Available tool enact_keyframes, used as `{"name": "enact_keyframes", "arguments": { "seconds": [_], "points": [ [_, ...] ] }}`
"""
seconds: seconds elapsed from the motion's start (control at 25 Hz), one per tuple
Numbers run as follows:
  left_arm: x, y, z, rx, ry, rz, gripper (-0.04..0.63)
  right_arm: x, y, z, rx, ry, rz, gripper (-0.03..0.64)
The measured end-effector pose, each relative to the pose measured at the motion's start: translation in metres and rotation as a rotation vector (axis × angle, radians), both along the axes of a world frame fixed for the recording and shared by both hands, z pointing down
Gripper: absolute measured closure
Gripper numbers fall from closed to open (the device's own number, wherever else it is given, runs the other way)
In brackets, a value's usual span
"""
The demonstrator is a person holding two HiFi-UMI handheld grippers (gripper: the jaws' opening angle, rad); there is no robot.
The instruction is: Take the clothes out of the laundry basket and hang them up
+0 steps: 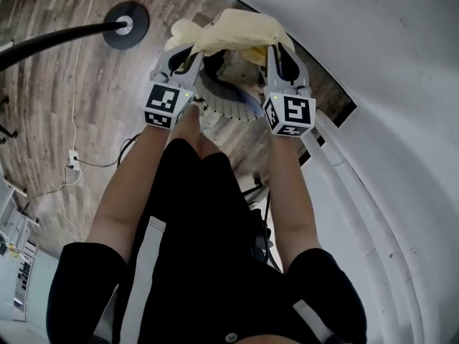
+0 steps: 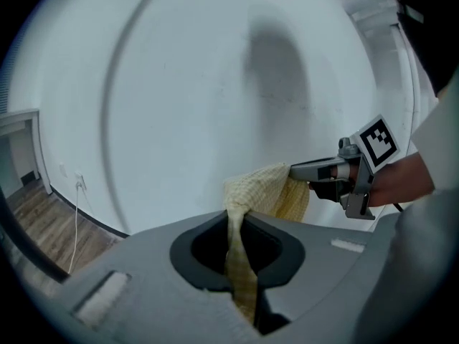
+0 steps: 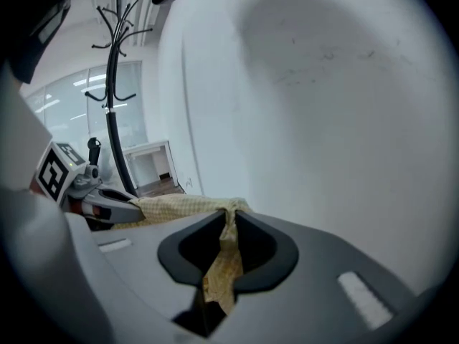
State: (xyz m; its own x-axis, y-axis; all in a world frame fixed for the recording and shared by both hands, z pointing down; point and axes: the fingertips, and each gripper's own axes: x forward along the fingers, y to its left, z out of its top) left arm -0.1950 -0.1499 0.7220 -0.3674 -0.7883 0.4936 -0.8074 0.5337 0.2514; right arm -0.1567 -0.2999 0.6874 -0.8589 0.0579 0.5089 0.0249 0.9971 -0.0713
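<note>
A pale yellow checked cloth (image 1: 233, 29) is stretched between my two grippers, held up over the laundry basket (image 1: 231, 110). My left gripper (image 1: 189, 51) is shut on the cloth's left end, and in the left gripper view the fabric (image 2: 259, 190) runs pinched through its jaws (image 2: 234, 219). My right gripper (image 1: 277, 50) is shut on the other end, and in the right gripper view the cloth (image 3: 181, 206) passes between its closed jaws (image 3: 229, 219). Each gripper shows in the other's view: right gripper (image 2: 317, 170), left gripper (image 3: 107, 201).
A black coat stand pole (image 1: 50, 43) with a round base (image 1: 126, 24) lies at the upper left on the wood floor; its hooks (image 3: 113, 27) show in the right gripper view. A white wall (image 1: 401, 84) stands close on the right. Cables (image 1: 75, 160) trail on the floor.
</note>
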Motion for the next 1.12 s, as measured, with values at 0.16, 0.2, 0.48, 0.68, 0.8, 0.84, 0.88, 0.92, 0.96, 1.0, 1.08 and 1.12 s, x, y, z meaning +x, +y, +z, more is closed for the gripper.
{"name": "enact_keyframes", "arguments": {
  "seconds": [0.16, 0.2, 0.48, 0.68, 0.8, 0.84, 0.88, 0.92, 0.96, 1.0, 1.08, 1.12],
  "points": [
    [0.009, 0.009, -0.069, 0.090, -0.024, -0.046, 0.577, 0.008, 0.017, -0.071, -0.037, -0.116, -0.029, 0.575],
    [0.011, 0.012, -0.089, 0.111, -0.038, -0.051, 0.577, 0.011, 0.021, -0.090, -0.053, -0.146, -0.034, 0.575],
    [0.020, 0.041, -0.218, 0.219, -0.183, -0.073, 0.577, 0.023, 0.056, -0.215, -0.098, -0.301, -0.103, 0.575],
    [0.044, 0.067, -0.303, 0.266, -0.244, -0.096, 0.575, 0.043, 0.093, -0.291, -0.108, -0.364, -0.198, 0.575],
    [0.054, 0.088, -0.345, 0.287, -0.280, -0.123, 0.577, 0.050, 0.116, -0.331, -0.104, -0.416, -0.257, 0.575],
    [0.057, 0.097, -0.357, 0.299, -0.284, -0.137, 0.575, 0.051, 0.124, -0.342, -0.104, -0.432, -0.276, 0.575],
    [0.060, 0.106, -0.369, 0.309, -0.287, -0.151, 0.575, 0.052, 0.132, -0.352, -0.109, -0.446, -0.295, 0.575],
    [0.063, 0.116, -0.380, 0.314, -0.292, -0.165, 0.575, 0.052, 0.141, -0.361, -0.116, -0.458, -0.314, 0.575],
    [0.066, 0.126, -0.390, 0.313, -0.301, -0.180, 0.575, 0.053, 0.150, -0.370, -0.125, -0.468, -0.332, 0.575],
    [0.069, 0.136, -0.399, 0.309, -0.311, -0.196, 0.575, 0.055, 0.158, -0.378, -0.134, -0.477, -0.351, 0.575],
    [0.076, 0.151, -0.414, 0.298, -0.330, -0.229, 0.575, 0.060, 0.171, -0.392, -0.154, -0.494, -0.388, 0.575],
    [0.080, 0.158, -0.421, 0.292, -0.338, -0.244, 0.575, 0.062, 0.179, -0.399, -0.163, -0.501, -0.408, 0.575]
  ]
}}
